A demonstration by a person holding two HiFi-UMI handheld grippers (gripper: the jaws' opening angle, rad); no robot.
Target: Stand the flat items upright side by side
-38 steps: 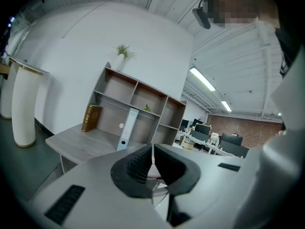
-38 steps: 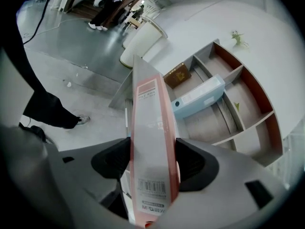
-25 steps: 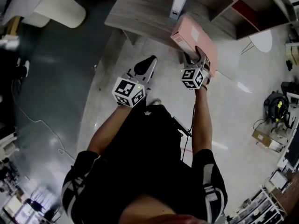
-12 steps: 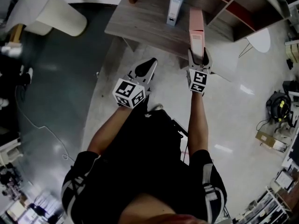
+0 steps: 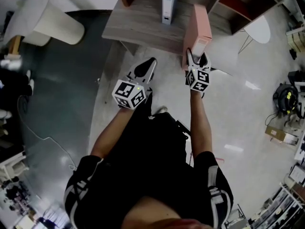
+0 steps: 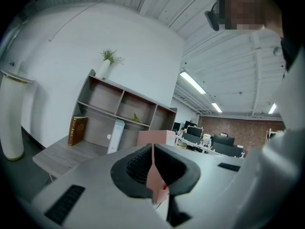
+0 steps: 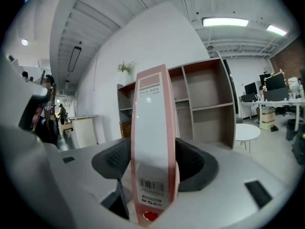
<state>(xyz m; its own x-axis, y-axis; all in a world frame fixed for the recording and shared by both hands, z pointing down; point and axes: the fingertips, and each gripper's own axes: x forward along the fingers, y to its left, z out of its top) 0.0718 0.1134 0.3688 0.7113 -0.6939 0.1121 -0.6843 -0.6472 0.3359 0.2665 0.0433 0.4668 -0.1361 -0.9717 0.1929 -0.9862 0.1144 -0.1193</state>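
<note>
Grey wood desk (image 5: 138,23), pale glossy floor (image 5: 238,118), right gripper (image 5: 197,59) clamping pink file box (image 5: 199,25), left gripper (image 5: 147,65) closed.

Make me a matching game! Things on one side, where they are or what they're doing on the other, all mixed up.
1 pink file box
2 pale file box
3 plant
4 left gripper

A on top of the shelf
B jaws shut
C standing on the desk
D clamped upright in the right gripper

Pairs: 1-D, 2-C, 3-A, 4-B
</note>
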